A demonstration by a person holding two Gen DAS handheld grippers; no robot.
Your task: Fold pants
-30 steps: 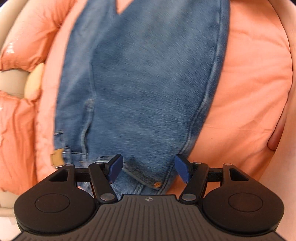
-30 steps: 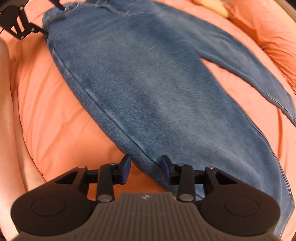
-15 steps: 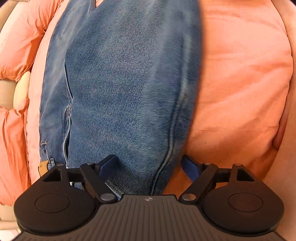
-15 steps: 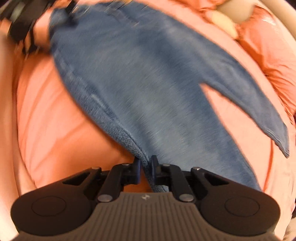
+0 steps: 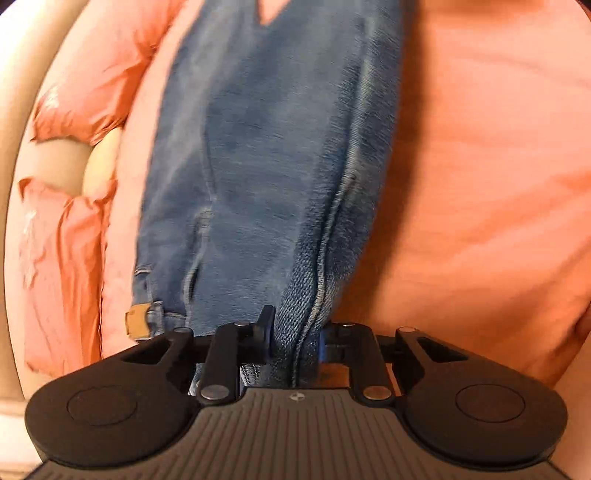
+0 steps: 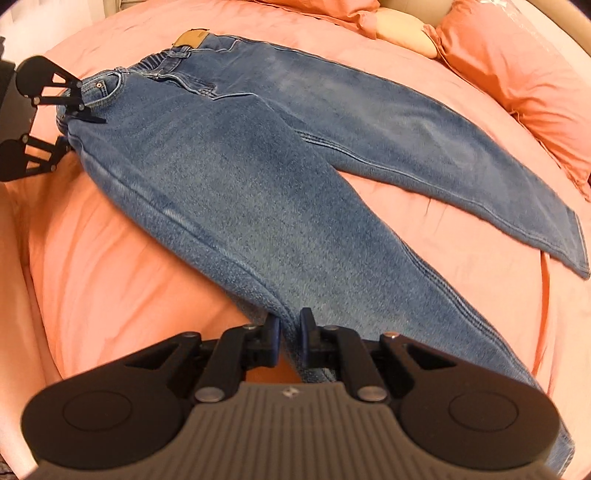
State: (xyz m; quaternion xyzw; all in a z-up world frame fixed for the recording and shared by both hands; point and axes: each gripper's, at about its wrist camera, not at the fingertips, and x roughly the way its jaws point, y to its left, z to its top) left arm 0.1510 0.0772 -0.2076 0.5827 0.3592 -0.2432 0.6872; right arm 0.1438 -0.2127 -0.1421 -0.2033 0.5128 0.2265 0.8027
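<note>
Blue jeans lie spread on the bed, which has a salmon-orange cover, legs splayed apart in a V with the far leg's hem toward the right side. Waistband with tan leather patch sits at the far left of the right wrist view. Left gripper is clamped onto a bunched fold of denim at the waistband corner (fabric pinched between both blue pads, seam running up between them); the same gripper shows in the right wrist view at the waist end. Right gripper is closed narrow on the outer edge of the near leg, partway down, denim caught between its pads. Orange pillows lie beyond the pants by the headboard, a pale cream cushion between them. Left wrist view is motion-blurred, patch visible left of its fingers.
</note>
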